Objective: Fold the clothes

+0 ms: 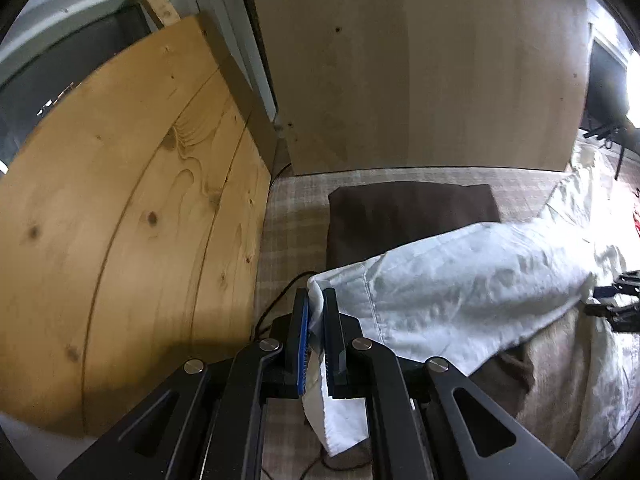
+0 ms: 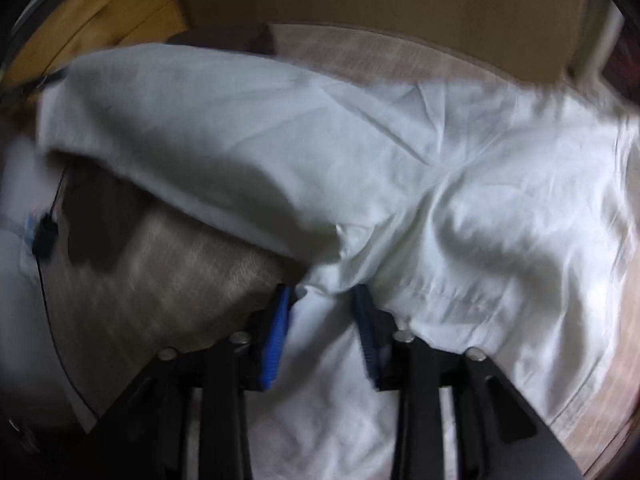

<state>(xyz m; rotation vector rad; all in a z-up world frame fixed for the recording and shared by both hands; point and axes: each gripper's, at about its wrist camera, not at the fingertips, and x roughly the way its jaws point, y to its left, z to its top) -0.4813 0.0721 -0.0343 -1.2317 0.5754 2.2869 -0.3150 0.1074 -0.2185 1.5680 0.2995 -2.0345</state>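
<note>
A bed covered in a pale checked spread (image 1: 288, 216) fills the space, boxed in by a knotty pine board (image 1: 132, 216) on one side and a smooth light panel (image 1: 420, 64) at the far end. Across it sprawls the white garment (image 1: 460, 284), the thing being folded: most of it lies crumpled on the spread, while one long edge is lifted and stretched in the air between the two tools. Under that raised fold, close to the far panel, sits a dark brown folded cloth (image 1: 408, 212) (neat, flat, squared off).

The left gripper (image 1: 316, 300) has its jaws pinched almost together on a hemmed corner of the white garment, with a tail of fabric hanging down below the blue pads. The right gripper (image 2: 322, 292) points steeply down at the bunched cloth; its jaws stand a little apart with white fabric gathered between them, though the blur keeps me from telling whether the pads actually press on it. A thin black cable (image 1: 280, 300) trails over the spread beside the left gripper.
</note>
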